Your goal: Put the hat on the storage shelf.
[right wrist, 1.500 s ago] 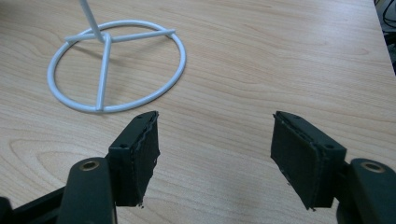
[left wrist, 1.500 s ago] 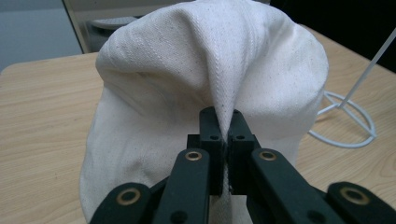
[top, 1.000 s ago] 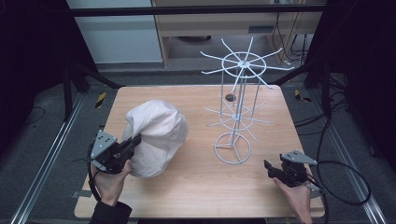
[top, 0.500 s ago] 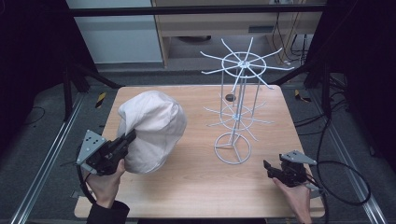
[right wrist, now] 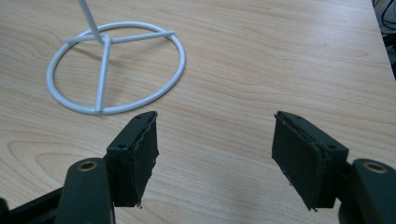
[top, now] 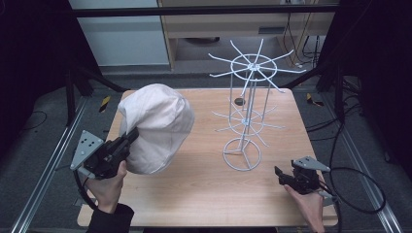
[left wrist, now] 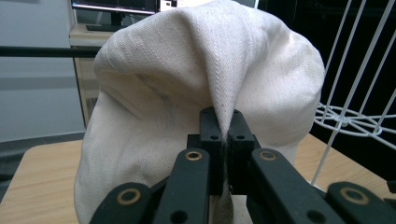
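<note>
A cream cloth hat (top: 155, 128) hangs lifted over the left part of the table, held by my left gripper (top: 127, 140), which is shut on a fold of its fabric. In the left gripper view the hat (left wrist: 205, 79) bulges above the closed jaws, the cloth pinched between them at my left gripper (left wrist: 226, 140). A white wire rack (top: 245, 111) with spoke arms stands right of centre; its ring base (right wrist: 116, 67) lies just ahead of my right gripper (right wrist: 215, 154). My right gripper (top: 282, 175) rests open and empty near the front right of the table.
The wooden table (top: 204, 194) has bare surface between the hat and the rack base. A small dark round object (top: 239, 101) lies behind the rack. Metal frame rails run along both sides, and cables trail at the right (top: 359, 194).
My left gripper has raised and tilted the hat, drawing back slightly to the left. The right gripper has stayed where it was.
</note>
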